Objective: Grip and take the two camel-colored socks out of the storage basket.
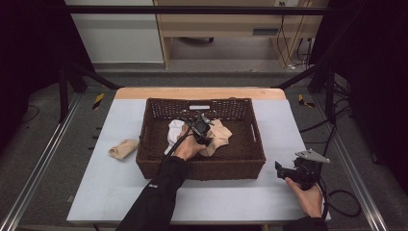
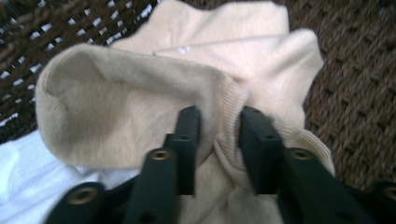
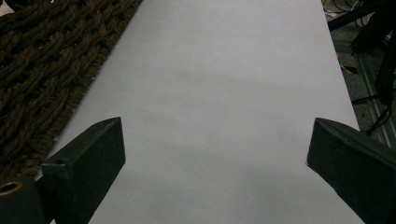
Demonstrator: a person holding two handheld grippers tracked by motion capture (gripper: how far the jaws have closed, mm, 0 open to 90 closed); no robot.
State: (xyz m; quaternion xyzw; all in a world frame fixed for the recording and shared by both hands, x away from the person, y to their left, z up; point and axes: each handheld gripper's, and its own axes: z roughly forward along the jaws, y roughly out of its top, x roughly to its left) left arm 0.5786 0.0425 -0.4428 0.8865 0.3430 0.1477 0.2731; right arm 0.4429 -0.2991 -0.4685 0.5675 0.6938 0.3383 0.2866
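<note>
Left gripper (image 2: pixel 218 140): our jaws are drawn narrow, pinching a fold of the ribbed cuff of a beige sock between them; in the high view we reach it into the basket with our left hand (image 1: pixel 186 147), sleeve dark.
Beige sock (image 2: pixel 140 107): it lies inside the wicker basket, near the middle and toward the far wall, its open cuff bunched up at our jaws; in the high view it spreads just right of the gripper.
White cloth (image 2: pixel 28 177): we see it under and beside the beige sock, touching it, on the basket floor to the left.
Basket (image 1: pixel 250 159): dark brown woven wicker, rectangular, sitting at the centre of the table.
Second sock (image 1: pixel 123 148): a beige roll on the table just left of the basket, outside it.
Right gripper (image 3: pixel 215 158): our jaws stand wide apart with nothing between them, hovering over bare table right of the basket's near corner, held in our right hand (image 1: pixel 308 197).
Table (image 1: pixel 284 120): pale grey top with a wooden far edge.
</note>
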